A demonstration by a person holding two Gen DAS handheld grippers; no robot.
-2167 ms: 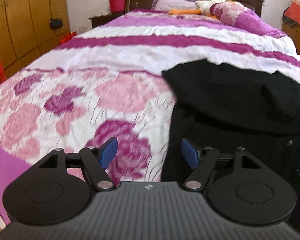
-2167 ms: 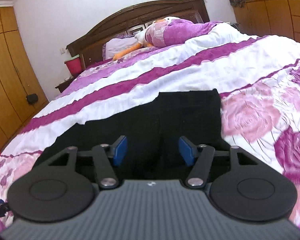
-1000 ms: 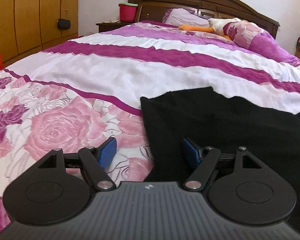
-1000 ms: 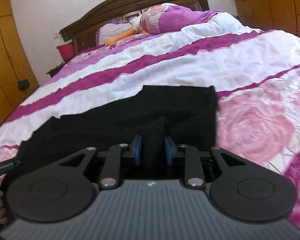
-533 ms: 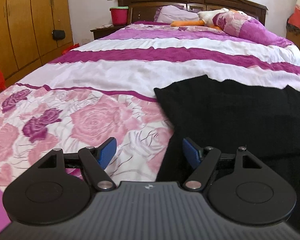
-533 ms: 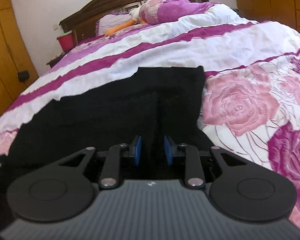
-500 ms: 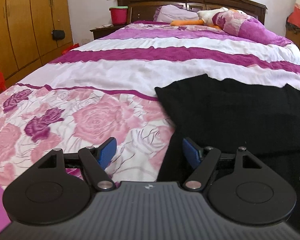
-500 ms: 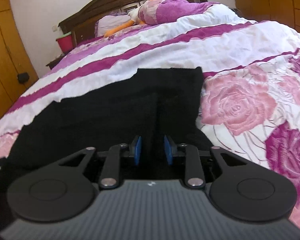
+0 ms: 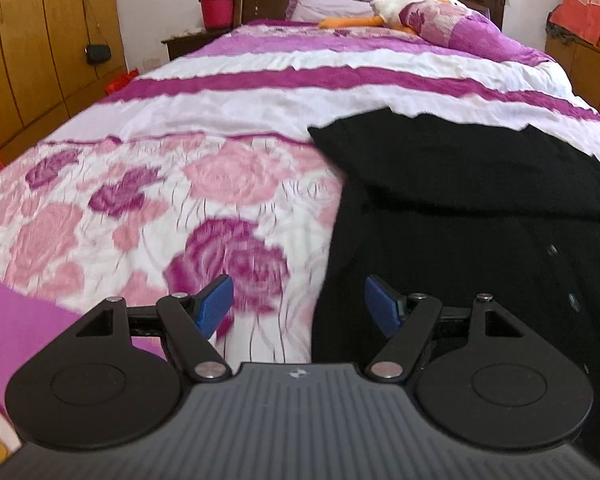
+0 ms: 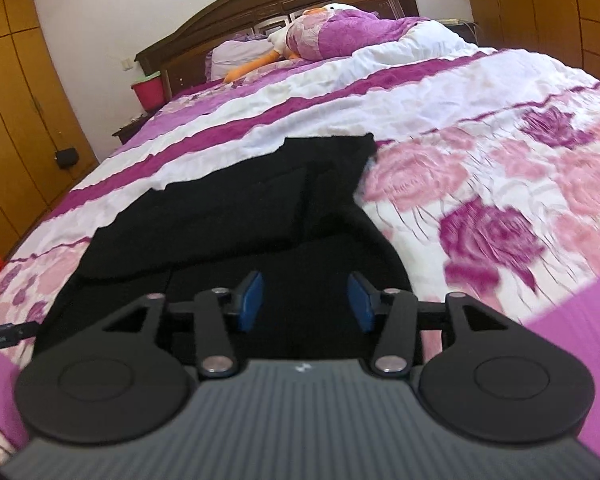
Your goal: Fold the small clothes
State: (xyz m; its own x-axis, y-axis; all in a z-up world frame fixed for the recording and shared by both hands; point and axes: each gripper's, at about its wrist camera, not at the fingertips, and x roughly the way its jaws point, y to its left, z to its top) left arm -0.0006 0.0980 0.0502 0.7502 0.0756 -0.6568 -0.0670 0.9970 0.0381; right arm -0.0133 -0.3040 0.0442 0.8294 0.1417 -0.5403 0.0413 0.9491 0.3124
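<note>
Black garment (image 10: 236, 216) lay partly folded at centre frame on the floral bedspread (image 10: 500, 184); left gripper (image 9: 298, 304) and right gripper (image 10: 304, 300), fingers apart and empty, risked the loose fold slipping open.

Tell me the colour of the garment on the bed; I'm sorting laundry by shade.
Plain black garment, no pattern visible; the right wrist view shows it best.
</note>
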